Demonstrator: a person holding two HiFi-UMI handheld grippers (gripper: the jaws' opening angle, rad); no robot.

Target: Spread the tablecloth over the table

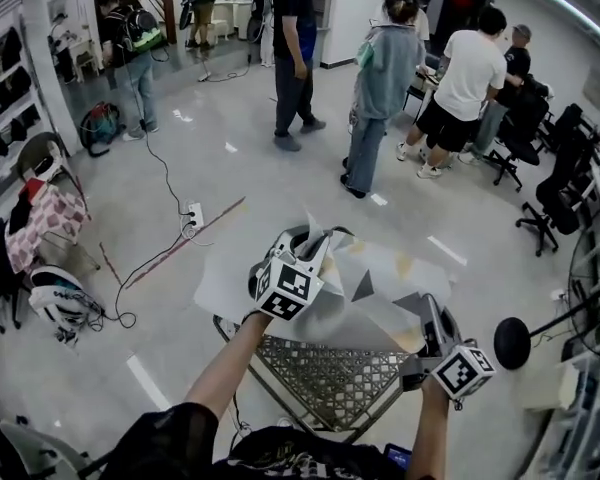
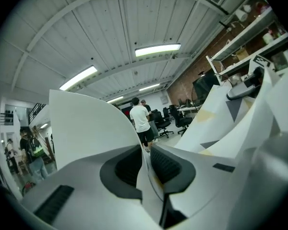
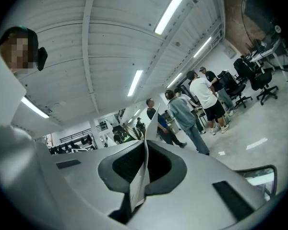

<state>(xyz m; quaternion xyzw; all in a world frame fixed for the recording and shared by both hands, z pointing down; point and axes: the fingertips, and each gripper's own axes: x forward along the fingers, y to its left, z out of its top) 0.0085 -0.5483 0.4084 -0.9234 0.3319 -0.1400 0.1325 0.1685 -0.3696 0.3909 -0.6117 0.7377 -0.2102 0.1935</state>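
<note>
The tablecloth (image 1: 380, 288) is up in the air: a thin, pale sheet printed with grey triangles and tan patches, creased and billowing. It stretches between the left tongs (image 1: 313, 248) and the right tongs (image 1: 433, 320), and each pair is pinched tight on an edge of it. Below sits the table (image 1: 325, 383), its dark metal lattice top bare on the near side and its far edge hidden under the raised cloth.

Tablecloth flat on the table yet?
No, the tablecloth is held up crumpled between the left tool and right tool, above the mesh table.
</note>
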